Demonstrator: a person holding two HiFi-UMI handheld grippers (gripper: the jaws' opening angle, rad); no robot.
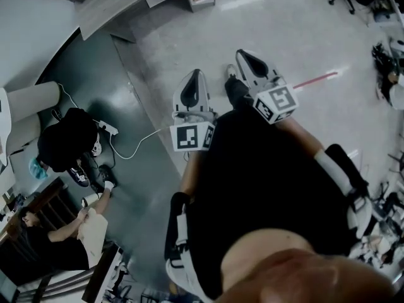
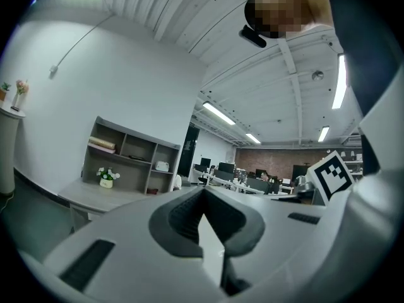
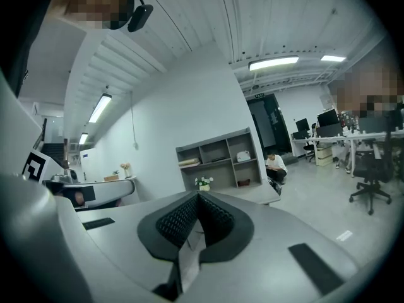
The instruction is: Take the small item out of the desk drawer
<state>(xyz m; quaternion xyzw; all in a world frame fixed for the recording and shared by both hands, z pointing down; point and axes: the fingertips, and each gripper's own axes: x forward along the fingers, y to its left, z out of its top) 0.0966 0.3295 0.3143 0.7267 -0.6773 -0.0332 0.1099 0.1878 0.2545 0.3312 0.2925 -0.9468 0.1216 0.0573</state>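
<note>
Left gripper (image 2: 202,191): closed; its dark ribbed pads meet at the tips with nothing between them; I see it pointing out across the room, roughly level
Right gripper (image 3: 197,196): closed as well; pads pressed tip to tip, empty
Small item: I cannot find it in any view; neither gripper has it or touches it
Desk drawer: I cannot make one out; the only likely furniture is a grey desk (image 3: 262,193) with an open shelf unit (image 3: 221,160) on it against the white wall, well apart from both grippers; its front is too small to read
Head view: both grippers held side by side close to the body above pale floor, left gripper (image 1: 196,77) beside right gripper (image 1: 245,57); their marker cubes face the camera; my own dark torso fills the lower frame and hides what lies beneath
Cut off: desk edge (image 1: 120,2) runs out of the top of the head view, so its far side is lost
Only in the gripper views: shelf unit (image 2: 129,156) with a small flower pot (image 2: 107,177); rows of office desks further back
Only in the right gripper view: a person crouching (image 3: 276,166) on the floor by the desk
Only in the head view: a white cable (image 1: 139,142) on the dark floor; a black bag (image 1: 66,137)
</note>
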